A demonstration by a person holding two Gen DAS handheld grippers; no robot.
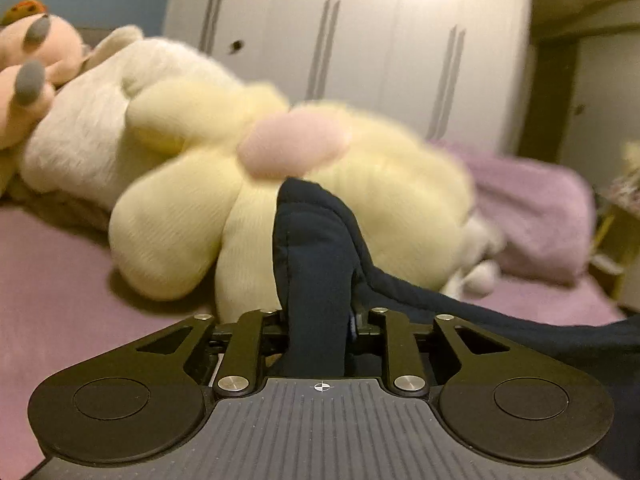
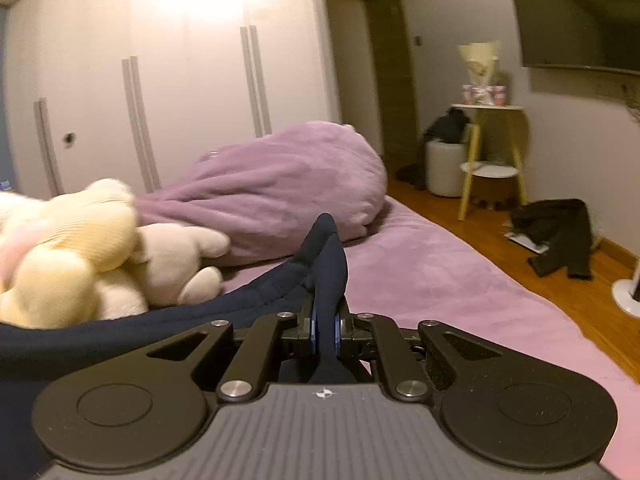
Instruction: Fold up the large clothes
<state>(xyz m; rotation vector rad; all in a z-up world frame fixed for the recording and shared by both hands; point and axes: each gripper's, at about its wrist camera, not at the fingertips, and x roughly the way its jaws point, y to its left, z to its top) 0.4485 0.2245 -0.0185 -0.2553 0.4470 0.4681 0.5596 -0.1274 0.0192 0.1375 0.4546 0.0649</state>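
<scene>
- The garment (image 1: 316, 248), dark navy, is pinched at two points and hangs between them over the bed (image 1: 56, 280); its edge runs from my left grip off to the right, and from my right grip off to the left, so I judge I hold one hem at two spots.
- My left gripper (image 1: 318, 320) is closed on a thick bunch of cloth that stands up in a loop above the jaws.
- My right gripper (image 2: 325, 326) is clamped on a thinner fold, which also pokes up past the blue pads (image 2: 313, 330).
- To do this well, I would keep both grips firm and draw them apart until the hem is taut, since it sags between them.
- I would carry both ends level and together, so the fold lands square.
- The plush toys (image 1: 192, 184) lie just beyond the cloth; I would lay it short of them.
- The blanket heap (image 2: 280, 184) sits further back, out of the way.
</scene>
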